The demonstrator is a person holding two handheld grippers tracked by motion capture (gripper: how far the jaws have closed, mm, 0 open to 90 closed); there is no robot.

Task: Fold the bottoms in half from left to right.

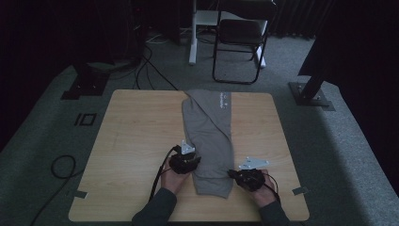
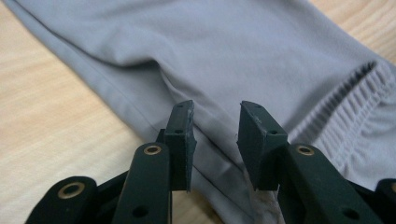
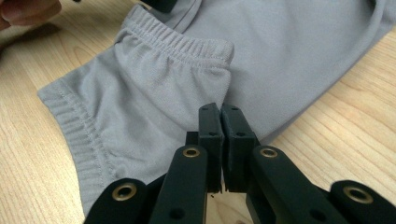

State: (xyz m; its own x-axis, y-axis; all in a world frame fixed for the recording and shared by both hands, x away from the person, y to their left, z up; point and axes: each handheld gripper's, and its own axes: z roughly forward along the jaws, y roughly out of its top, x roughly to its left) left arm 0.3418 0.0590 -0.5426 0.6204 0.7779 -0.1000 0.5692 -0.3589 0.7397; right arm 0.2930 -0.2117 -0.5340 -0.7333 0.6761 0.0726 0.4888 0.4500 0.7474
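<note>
Grey garment (image 1: 209, 136) folded, near hem half-hidden behind right gripper (image 3: 223, 140) fingers

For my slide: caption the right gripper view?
Right gripper, jaws shut, at the folded grey garment on the wooden table.

High view looks down on the table (image 1: 136, 141); both tool views sit close, sharing the grey garment (image 1: 209, 136).

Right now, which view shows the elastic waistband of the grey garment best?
The right gripper view: the waistband lies whole and sharp there. The left gripper view catches part of it at the edge; in the high view it is too small to discern.
</note>
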